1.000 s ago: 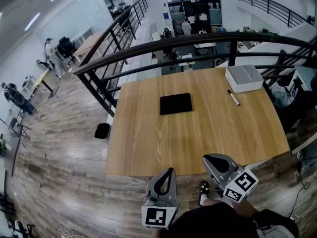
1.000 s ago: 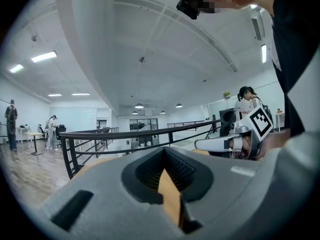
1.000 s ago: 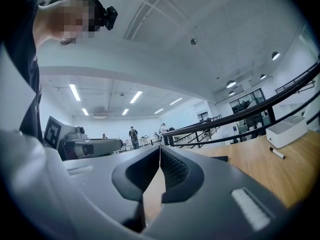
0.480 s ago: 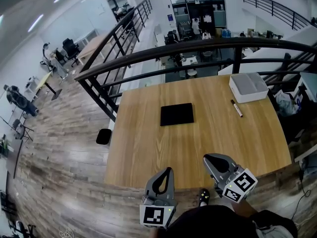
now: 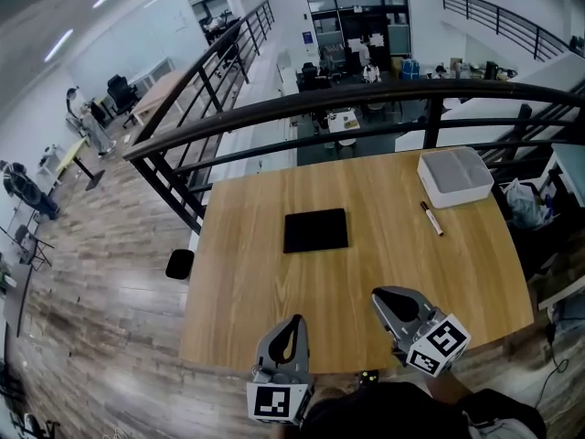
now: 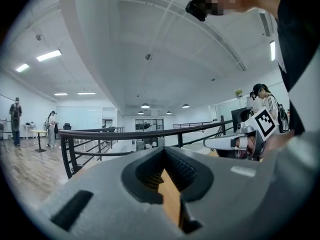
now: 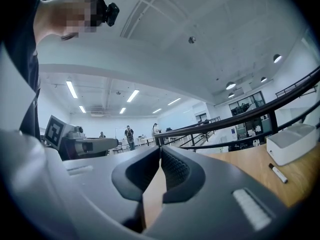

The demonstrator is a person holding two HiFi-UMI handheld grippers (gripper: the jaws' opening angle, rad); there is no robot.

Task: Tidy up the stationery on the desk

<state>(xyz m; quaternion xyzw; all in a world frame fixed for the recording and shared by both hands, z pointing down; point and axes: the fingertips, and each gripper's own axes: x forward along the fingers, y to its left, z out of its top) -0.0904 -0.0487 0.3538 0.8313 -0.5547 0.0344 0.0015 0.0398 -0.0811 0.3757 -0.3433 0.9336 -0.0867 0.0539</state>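
A black notebook (image 5: 315,230) lies flat near the middle of the wooden desk (image 5: 247,291). At the far right corner stands a white box (image 5: 454,176), and a marker pen (image 5: 430,219) lies just in front of it; the box (image 7: 293,143) and the pen (image 7: 278,173) also show in the right gripper view. My left gripper (image 5: 294,323) is shut and empty at the desk's near edge. My right gripper (image 5: 381,295) is shut and empty too, over the near edge to the right. Both are well short of the stationery.
A dark curved railing (image 5: 347,85) runs behind the desk's far edge, with a drop to a lower floor beyond. A small black stool (image 5: 179,263) stands on the wooden floor left of the desk. My own body fills the bottom of the head view.
The view has shifted closer to the desk: both grippers now reach over its near edge, and the notebook and box sit nearer. The jaws stayed shut.
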